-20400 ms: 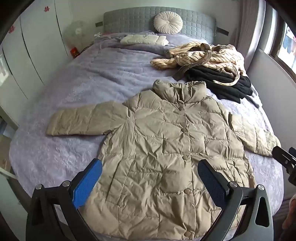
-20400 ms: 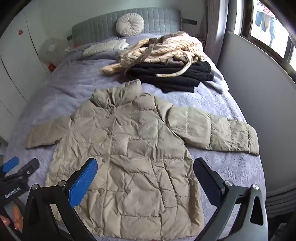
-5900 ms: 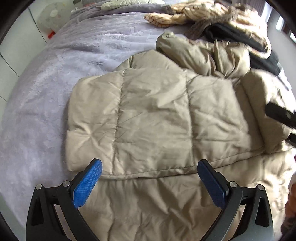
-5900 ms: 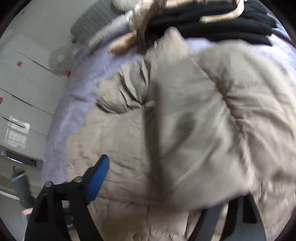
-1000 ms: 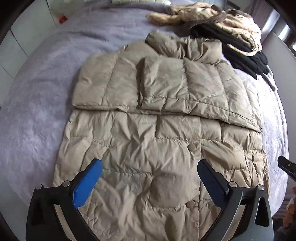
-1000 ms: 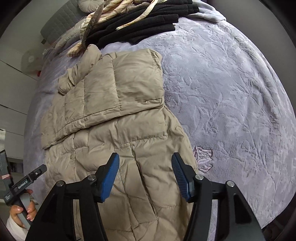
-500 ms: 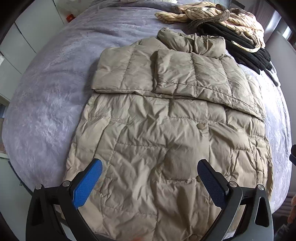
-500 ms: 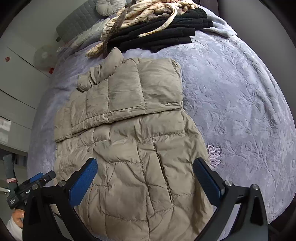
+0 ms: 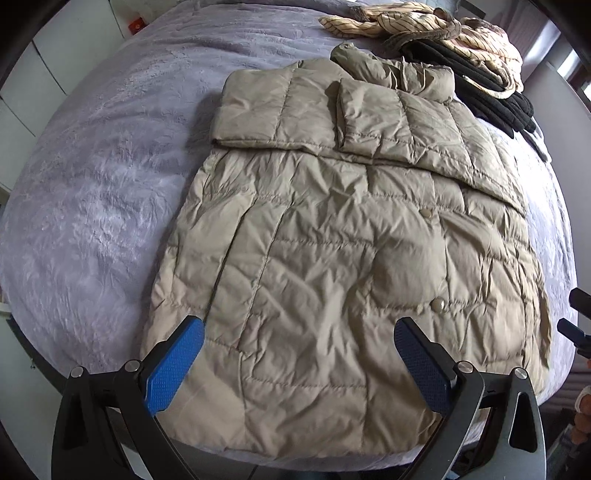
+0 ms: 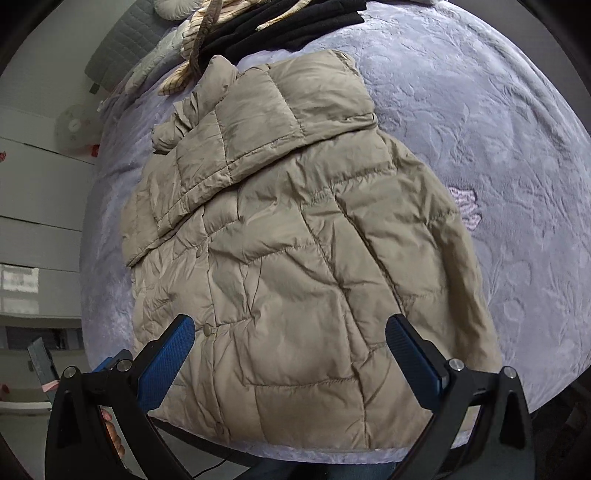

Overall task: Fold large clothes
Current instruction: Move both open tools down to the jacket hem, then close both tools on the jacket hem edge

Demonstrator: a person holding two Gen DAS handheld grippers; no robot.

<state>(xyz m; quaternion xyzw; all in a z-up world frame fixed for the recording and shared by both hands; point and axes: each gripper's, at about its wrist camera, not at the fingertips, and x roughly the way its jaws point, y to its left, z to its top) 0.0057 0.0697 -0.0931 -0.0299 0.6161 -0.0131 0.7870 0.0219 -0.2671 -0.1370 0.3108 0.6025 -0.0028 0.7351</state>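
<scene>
A beige quilted puffer jacket (image 9: 351, 236) (image 10: 295, 240) lies front up on the lilac bed cover, both sleeves folded across its chest, its hem at the near edge of the bed. My left gripper (image 9: 299, 354) hangs open above the hem's left half, nothing between its blue pads. My right gripper (image 10: 290, 350) is open wide above the hem's right half, also empty. Black parts of the right gripper (image 9: 580, 325) show at the right edge of the left wrist view.
A striped beige garment (image 9: 424, 26) lies on a stack of black clothes (image 9: 491, 96) at the far right of the bed (image 9: 92, 184). White wardrobe doors (image 10: 33, 199) stand to the left. A grey headboard (image 10: 122, 44) is at the far end.
Both grippers have drawn back toward the foot of the bed, so the jacket's hem now lies under them. The right gripper's jaws spread from half open to fully open.
</scene>
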